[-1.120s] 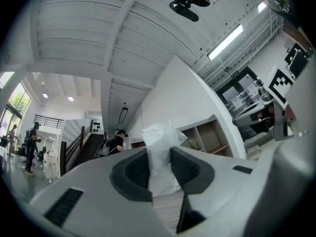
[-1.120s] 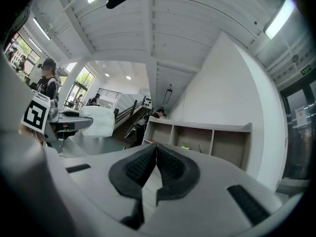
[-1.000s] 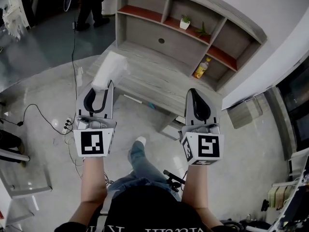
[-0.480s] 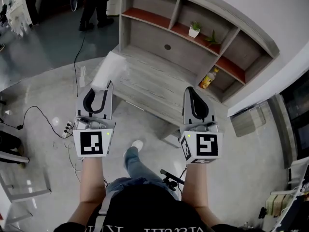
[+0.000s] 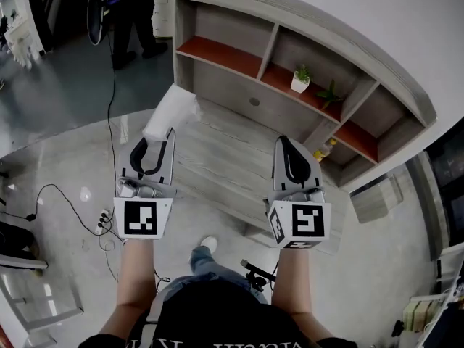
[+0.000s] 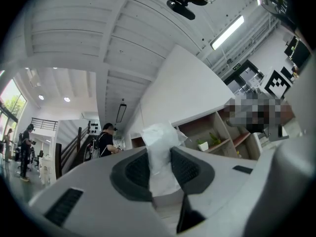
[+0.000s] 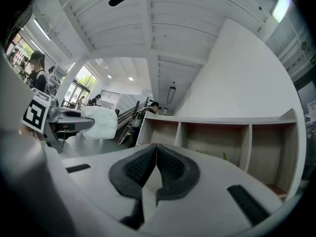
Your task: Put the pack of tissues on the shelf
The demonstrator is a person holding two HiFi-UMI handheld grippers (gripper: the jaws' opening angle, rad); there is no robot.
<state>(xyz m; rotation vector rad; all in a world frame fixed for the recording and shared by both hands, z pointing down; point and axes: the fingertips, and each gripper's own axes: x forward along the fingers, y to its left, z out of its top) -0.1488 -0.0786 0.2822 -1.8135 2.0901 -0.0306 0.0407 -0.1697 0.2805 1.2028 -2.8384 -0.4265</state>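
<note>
Tissue pack [image 5: 171, 113], just one, clamped in left gripper [image 5: 154, 140]; right gripper [image 5: 284, 141] closed.

This looks like a large open lab or studio hall, not a home: a high white beamed ceiling [image 6: 74, 28] with a strip light [image 6: 227, 32], a staircase [image 6: 73, 147], and a polished grey floor [image 5: 58, 151] with a loose cable [image 5: 110, 85] and a power strip [image 5: 104, 218]. A home-style grey shelf unit [image 5: 290, 56] holding a small potted plant [image 5: 300, 79] stands against the wall like a staged set. A person [image 5: 129, 13] stands farther back.
</note>
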